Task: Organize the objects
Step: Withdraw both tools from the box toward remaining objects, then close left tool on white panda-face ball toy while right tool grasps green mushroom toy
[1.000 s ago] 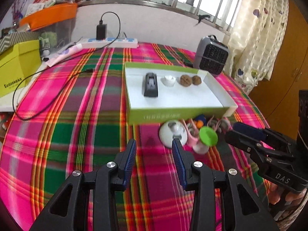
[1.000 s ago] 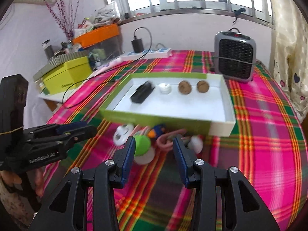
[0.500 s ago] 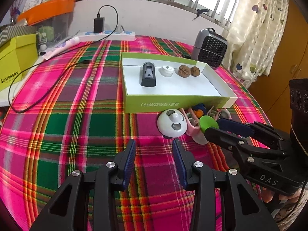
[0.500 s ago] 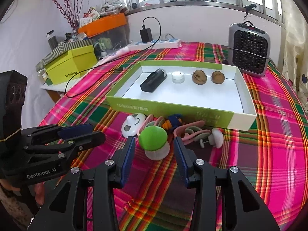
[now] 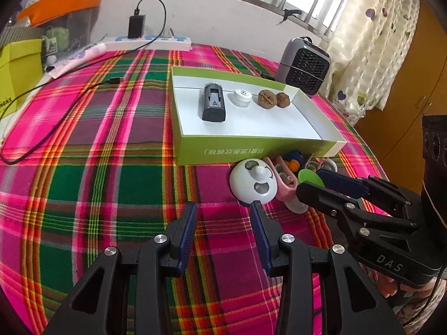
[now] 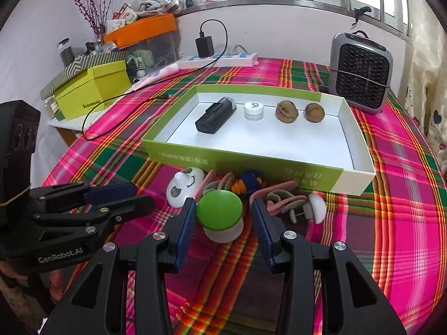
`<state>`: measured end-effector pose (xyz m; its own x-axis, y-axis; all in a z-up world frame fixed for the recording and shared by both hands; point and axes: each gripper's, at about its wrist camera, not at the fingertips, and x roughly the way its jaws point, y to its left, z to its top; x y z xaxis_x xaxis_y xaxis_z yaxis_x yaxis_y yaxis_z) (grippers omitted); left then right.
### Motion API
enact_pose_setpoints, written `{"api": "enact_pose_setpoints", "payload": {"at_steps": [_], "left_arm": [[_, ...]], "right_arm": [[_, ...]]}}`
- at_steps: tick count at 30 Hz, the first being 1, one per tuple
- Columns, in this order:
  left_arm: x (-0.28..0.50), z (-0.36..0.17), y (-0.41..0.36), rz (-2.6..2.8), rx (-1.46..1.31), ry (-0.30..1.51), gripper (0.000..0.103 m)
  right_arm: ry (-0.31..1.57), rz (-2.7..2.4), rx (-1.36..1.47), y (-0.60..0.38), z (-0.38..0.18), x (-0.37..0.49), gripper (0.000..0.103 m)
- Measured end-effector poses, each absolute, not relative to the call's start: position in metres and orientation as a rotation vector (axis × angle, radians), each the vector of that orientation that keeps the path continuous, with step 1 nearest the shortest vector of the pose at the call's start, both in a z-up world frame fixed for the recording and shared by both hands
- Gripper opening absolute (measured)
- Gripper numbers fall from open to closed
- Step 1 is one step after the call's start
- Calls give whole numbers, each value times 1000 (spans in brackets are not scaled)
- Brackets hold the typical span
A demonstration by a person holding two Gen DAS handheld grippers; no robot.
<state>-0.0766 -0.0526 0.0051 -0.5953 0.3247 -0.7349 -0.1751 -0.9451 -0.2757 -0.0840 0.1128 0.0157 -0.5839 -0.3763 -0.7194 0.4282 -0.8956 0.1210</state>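
Note:
A green-capped mushroom toy [image 6: 219, 213] stands on the plaid cloth between the fingers of my right gripper [image 6: 223, 206]. The jaws are closing; the left pad is at the cap, and a gap shows at the right pad. My left gripper [image 5: 223, 209] is open with nothing between its fingers, just in front of a white panda-face dome [image 5: 252, 184]. Pink hair bands [image 6: 279, 195], a blue-and-orange bundle [image 6: 248, 182] and a small white dome [image 6: 317, 208] lie beside the mushroom. Behind them the green tray box [image 6: 240, 162] holds a black charger [image 6: 215, 115], a white jar [image 6: 253, 111] and two walnuts [image 6: 286, 111].
A grey heater [image 6: 360, 81] stands behind the tray at the right. A power strip [image 6: 220, 58] with a plugged charger and black cable lies at the back. A yellow box [image 6: 92, 92] sits left, off the table. The table edge curves close on both sides.
My right gripper moved forward and down until the green mushroom stood between its fingers, and its jaws narrowed slightly. The left gripper stayed in place.

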Motion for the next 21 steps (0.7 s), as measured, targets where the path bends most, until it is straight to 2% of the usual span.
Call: {"api": "enact_pose_setpoints", "payload": {"at_steps": [1, 8, 13, 21], "left_arm": [[-77, 5, -53, 2561, -1230, -253, 37], [-82, 6, -49, 2546, -1220, -243, 39], [-87, 6, -41, 2515, -1231, -235, 46], [-96, 6, -31, 2526, -1251, -194, 49]], "right_arm": [[84, -2448, 1090, 113, 17, -83, 35], [79, -2467, 1099, 120, 19, -79, 35], [65, -2478, 1095, 133, 21, -74, 35], [31, -2509, 1080, 158, 24, -70, 35]]}}
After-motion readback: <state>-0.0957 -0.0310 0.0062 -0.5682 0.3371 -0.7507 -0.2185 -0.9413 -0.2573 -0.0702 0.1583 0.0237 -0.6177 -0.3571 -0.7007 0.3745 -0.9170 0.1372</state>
